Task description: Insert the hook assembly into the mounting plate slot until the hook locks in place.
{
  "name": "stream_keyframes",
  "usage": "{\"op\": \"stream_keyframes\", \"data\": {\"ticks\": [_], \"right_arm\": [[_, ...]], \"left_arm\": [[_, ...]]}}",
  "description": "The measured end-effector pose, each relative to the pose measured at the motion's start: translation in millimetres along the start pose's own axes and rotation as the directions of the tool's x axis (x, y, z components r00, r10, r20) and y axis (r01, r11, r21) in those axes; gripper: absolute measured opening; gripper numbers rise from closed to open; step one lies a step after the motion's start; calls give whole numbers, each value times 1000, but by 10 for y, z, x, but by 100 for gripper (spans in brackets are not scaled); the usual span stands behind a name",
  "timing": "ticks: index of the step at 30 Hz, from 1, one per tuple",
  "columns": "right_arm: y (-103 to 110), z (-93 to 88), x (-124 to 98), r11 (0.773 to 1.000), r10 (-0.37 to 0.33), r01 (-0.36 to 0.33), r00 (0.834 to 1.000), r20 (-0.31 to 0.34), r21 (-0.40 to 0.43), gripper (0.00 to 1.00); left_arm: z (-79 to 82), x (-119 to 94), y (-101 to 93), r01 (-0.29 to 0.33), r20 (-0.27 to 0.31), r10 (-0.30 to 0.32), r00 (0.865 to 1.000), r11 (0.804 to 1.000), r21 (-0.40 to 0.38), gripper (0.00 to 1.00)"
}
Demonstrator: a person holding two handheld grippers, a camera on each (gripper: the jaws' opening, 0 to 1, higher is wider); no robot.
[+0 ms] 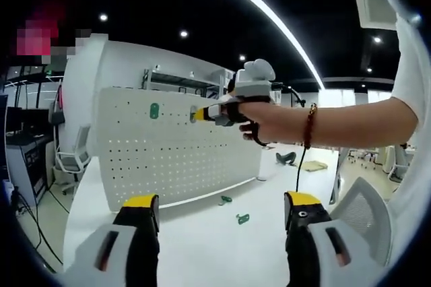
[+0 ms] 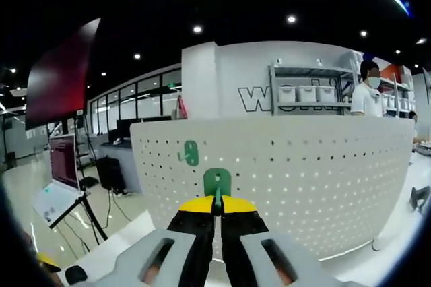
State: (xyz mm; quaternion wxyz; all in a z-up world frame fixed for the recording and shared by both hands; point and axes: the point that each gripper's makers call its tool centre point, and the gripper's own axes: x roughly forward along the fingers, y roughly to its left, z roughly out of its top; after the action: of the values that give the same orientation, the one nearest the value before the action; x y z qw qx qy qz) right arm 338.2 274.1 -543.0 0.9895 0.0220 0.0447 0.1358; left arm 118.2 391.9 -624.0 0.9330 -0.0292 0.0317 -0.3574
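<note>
Done: one hook [image 2: 191, 153] on board [image 2: 323, 186]
Right tongs [image 2: 217, 201]: pinching hook [image 2: 217, 182] at board, not yet locked
Left tongs [image 1: 222, 203]: spread

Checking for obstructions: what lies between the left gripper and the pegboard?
In the left gripper view, bare white table runs from the open left gripper to the pegboard, apart from two green hooks lying near the board's foot.

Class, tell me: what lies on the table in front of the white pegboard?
Two green hooks lie loose on the table before the pegboard. The table's near part is covered by the left gripper.
</note>
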Motion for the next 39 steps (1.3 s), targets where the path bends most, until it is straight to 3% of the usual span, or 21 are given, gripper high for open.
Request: {"op": "stream_keyframes", "data": {"ticks": [16,18,24,32,39], "right_arm": [[16,166,274,999,-40,40,999,31,8,1],[19,196,296,999,-49,49,998,44,8,1],[7,219,385,997,-75,75,996,46,17,1],[30,213,502,997,-80,80,996,33,20,1],[50,235,616,996,-84,83,996,28,24,1]], "left_arm": [[-40,-28,126,-28,-4,28,1000,1000,7,82],[-26,-25,140,-29,-14,30,999,999,43,83],[16,-37,208,-33,10,33,999,999,38,85],[-69,-39,231,-40,2,40,999,999,27,85],[1,-25,265,-36,31,35,999,999,38,88]]}}
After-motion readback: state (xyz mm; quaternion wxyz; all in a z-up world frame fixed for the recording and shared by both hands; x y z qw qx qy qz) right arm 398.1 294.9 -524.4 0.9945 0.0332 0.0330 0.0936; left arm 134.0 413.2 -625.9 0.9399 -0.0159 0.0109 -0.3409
